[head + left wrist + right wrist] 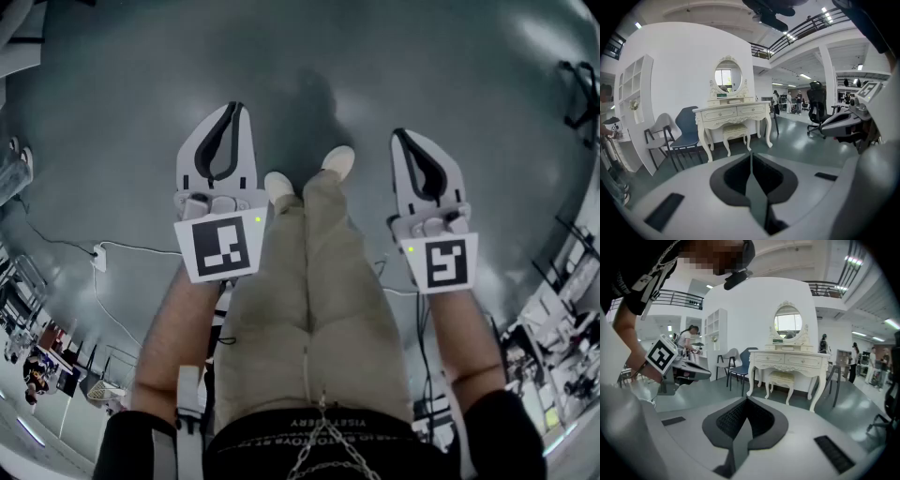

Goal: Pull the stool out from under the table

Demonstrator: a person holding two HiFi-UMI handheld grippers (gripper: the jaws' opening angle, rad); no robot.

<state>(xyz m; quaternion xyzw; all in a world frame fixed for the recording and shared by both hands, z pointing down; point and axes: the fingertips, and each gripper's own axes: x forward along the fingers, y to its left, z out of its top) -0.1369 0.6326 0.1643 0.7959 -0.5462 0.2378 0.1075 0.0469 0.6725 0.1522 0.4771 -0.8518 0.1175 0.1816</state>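
Nothing of the job is done yet, folks. The stool [736, 133] sits tucked under the cream bench [733, 111] (a carved dressing table, really, with an oval mirror [728, 77] on top), between its curved front legs and against the white wall. Both gripper views show it well apart from the person, across an open stretch of grey-green floor [309, 56].

From the head view, the person stands with shoes together and both tools held out in front, angled down. The left gripper [228, 108] has its jaws pressed together with nothing between them. The right gripper [400, 136] matches it: pads meeting, nothing held.

So it all lies ahead, as I read it: cross the floor, open the jaws, take hold of the stool, and draw it out from under the bench.

As for the stool: small, cream like the bench, with a pale padded seat and carved, bowed legs. It looks light enough to slide on that smooth floor. A blue chair [689, 129] stands just beside the bench, clear of the stool's way out.
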